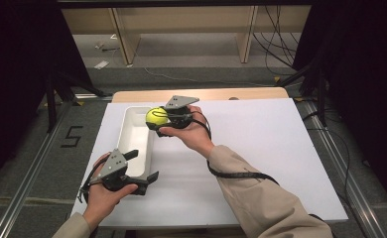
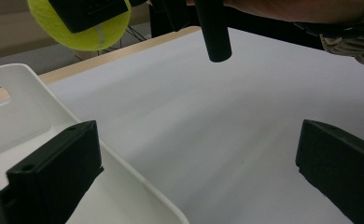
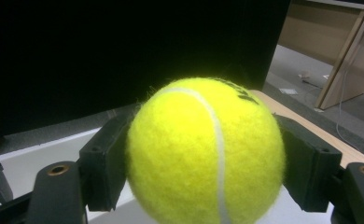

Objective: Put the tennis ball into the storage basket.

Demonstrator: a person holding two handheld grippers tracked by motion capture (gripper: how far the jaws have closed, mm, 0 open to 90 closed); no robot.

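High view: right gripper (image 1: 162,119) raised over the far half of the white tray (image 1: 132,144), jaws clamped on the yellow tennis ball (image 1: 156,116), ball clear of the tray floor. Left gripper (image 1: 143,169) low at the tray's near end, jaws spread wide with nothing between them, one jaw over the tray's interior, the other outside its right wall above the white table cover (image 1: 261,148). Tan sleeve (image 1: 261,198) crossing in from the lower right.

Left gripper view: own two black jaws far apart at the bottom corners, the left one over the tray (image 2: 26,100), the right one over the table cover (image 2: 208,121). Tennis ball (image 2: 89,39) at the top left, partly behind a black jaw of the other gripper; probably well above the tray, though height hard to judge from this low angle.

Right gripper view: tennis ball (image 3: 203,154) large and central, pinched from both sides by the black jaws, white seam running down its front. Pale tray surface (image 3: 40,154) below and to the left.
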